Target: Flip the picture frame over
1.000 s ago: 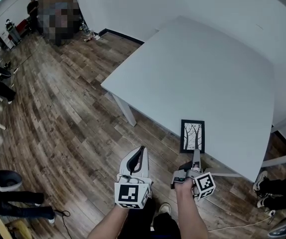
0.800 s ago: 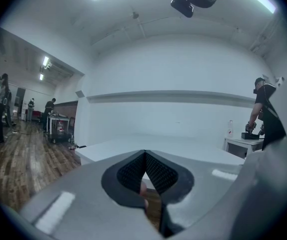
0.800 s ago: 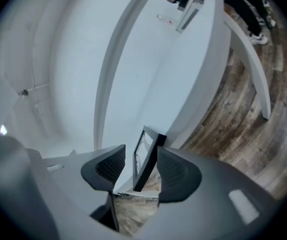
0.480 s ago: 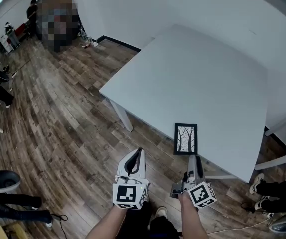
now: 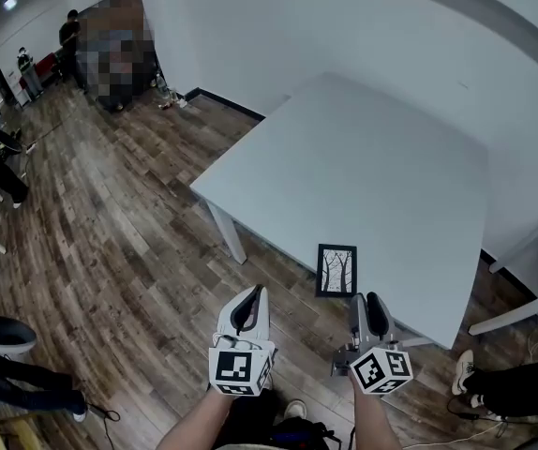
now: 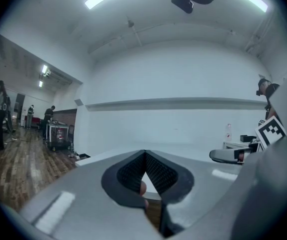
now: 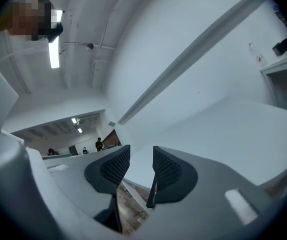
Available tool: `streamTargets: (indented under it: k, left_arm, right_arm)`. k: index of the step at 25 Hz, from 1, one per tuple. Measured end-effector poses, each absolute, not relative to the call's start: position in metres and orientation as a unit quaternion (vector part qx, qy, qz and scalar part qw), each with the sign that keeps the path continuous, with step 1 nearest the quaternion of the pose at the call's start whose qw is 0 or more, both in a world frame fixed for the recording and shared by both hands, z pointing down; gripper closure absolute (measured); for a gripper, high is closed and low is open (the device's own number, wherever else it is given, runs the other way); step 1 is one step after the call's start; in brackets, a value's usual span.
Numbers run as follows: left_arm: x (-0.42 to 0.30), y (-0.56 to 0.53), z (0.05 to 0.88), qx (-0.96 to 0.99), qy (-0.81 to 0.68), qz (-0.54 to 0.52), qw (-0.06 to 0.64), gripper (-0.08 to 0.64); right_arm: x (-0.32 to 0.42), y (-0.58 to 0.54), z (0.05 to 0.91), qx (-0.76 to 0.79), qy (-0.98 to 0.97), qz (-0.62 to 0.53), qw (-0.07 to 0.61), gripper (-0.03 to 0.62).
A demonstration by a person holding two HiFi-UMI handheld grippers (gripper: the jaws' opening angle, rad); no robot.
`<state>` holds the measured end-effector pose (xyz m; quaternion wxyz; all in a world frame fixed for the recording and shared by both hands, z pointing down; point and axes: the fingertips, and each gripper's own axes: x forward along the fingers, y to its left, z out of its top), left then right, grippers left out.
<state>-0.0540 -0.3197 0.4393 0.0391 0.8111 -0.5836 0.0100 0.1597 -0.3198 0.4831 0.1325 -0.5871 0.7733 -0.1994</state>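
Note:
A small black picture frame [image 5: 336,270] with a tree drawing facing up lies flat on the white table [image 5: 363,157], close to its near edge. Both grippers hang over the wooden floor, short of the table. My left gripper [image 5: 249,300] is left of the frame, its jaws shut with nothing between them [image 6: 144,156]. My right gripper [image 5: 366,302] sits just below and right of the frame, not touching it, its jaws a little apart and empty [image 7: 141,151]. Neither gripper view shows the frame.
Wooden floor [image 5: 110,232] spreads out to the left of the table. People and equipment stand at the far left [image 5: 25,64]. A white piece of furniture [image 5: 536,270] is at the right, and a shoe [image 5: 461,371] is on the floor near it.
The right gripper has drawn back from the frame's near edge, and a gap now shows between its jaws. The head view has shifted, so the frame sits a little further left.

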Motion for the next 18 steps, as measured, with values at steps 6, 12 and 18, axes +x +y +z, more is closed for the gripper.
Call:
streamTargets:
  k: [6,12,18]
  left_arm:
    - [-0.04,-0.307,0.422,0.811,-0.584,0.011,0.025,0.56]
    - [-0.027,-0.292,0.405,0.812,-0.584,0.008,0.007,0.56]
    - [-0.013,-0.268,0.397,0.809,-0.588,0.008,-0.007,0.56]
  right_arm:
    - [0.166,-0.311,0.454,-0.598,0.789,-0.121,0.071,0.473]
    - [0.173,-0.302,0.43,-0.603,0.793,-0.075,0.041,0.52]
    - [0.181,-0.286,0.431,-0.607,0.793,-0.057,0.009,0.543]
